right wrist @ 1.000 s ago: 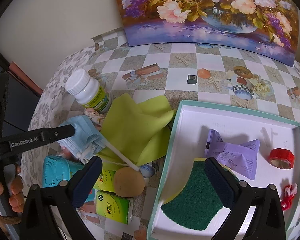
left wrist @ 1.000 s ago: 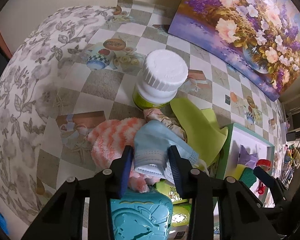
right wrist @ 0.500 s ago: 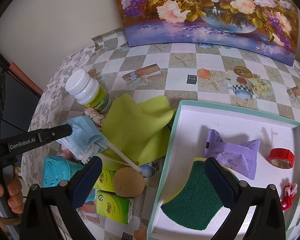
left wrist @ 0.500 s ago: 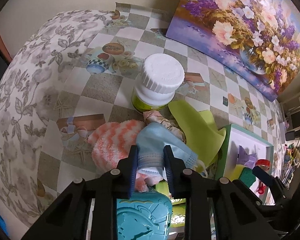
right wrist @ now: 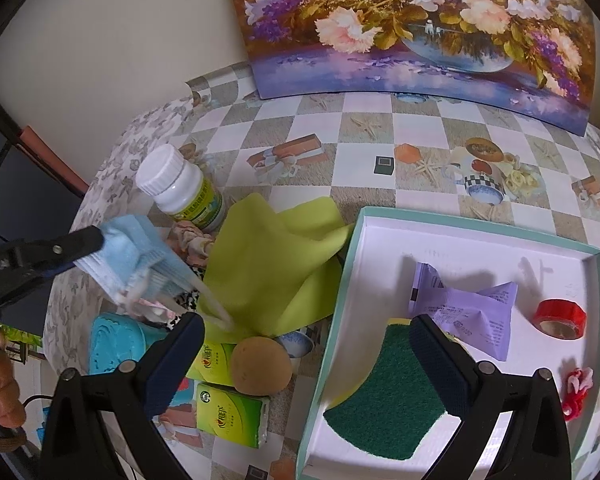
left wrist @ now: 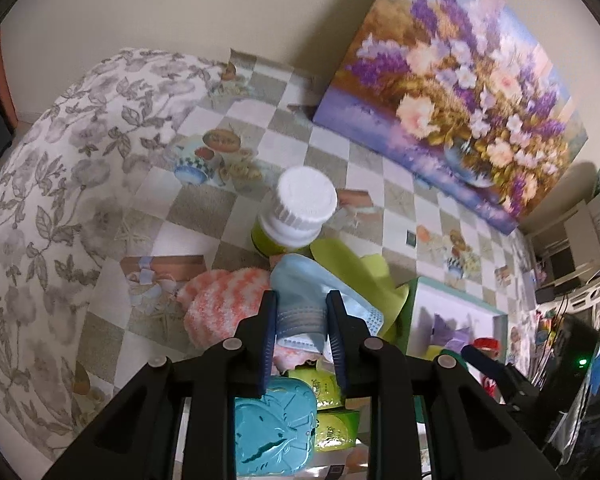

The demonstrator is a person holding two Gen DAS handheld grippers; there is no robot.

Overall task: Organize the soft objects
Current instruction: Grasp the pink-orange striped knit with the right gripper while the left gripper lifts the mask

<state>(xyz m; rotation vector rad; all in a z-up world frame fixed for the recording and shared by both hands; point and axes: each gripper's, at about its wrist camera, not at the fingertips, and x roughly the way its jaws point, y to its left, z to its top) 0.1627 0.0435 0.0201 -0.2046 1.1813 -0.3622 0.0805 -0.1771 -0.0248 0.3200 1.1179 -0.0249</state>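
Left tongs point(left wrist: 301, 322) clamp the pale blue pleated face mask point(right wrist: 134, 258) above the counter's left-edge clutter, likely box-bound, while right tongs point(right wrist: 306, 354) gape empty.

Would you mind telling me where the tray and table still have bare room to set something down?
Free: the tray floor's back strip beyond the purple packet, and tablecloth between painting and tray. Crowded: left of the tray, around the yellow cloth, bottle and tissue packs.

No wording reads clearly: the green tissue packs point(right wrist: 233, 414) at six o'clock, the white bottle point(right wrist: 188, 196) and the purple packet point(right wrist: 466, 306) carry illegible print.
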